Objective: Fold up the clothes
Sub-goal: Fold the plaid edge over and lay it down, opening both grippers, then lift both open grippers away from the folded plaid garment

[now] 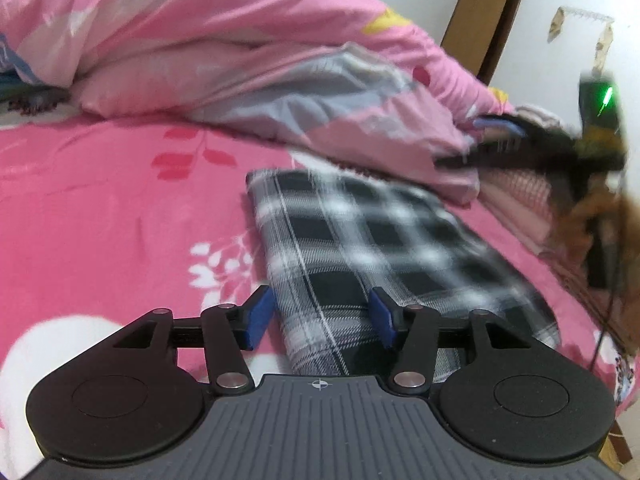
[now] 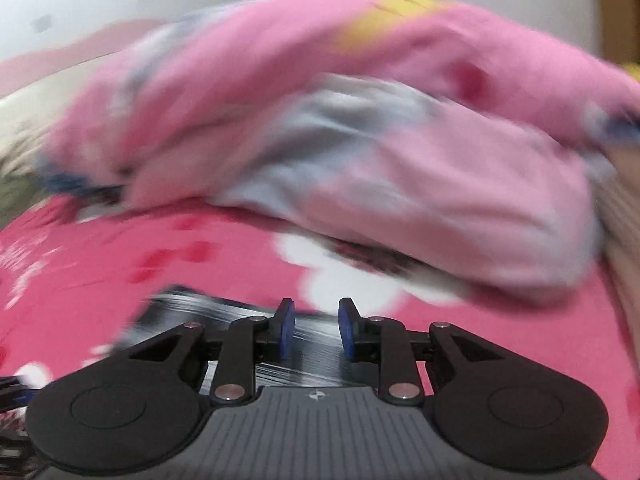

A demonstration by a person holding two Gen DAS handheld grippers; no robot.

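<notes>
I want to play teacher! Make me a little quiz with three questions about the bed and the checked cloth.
1. True or false: the black-and-white checked cloth lies folded on the pink bed sheet.
2. What is piled behind the checked cloth? A) a pink quilt B) a green towel C) a cardboard box
3. Fill in: in the left wrist view, the near end of the checked cloth sits between the blue pads of the left ______.

Key
1. True: it lies as a flat folded strip.
2. A: the pink quilt is bunched up behind it.
3. gripper: its pads stand apart, not pressing the cloth.
</notes>
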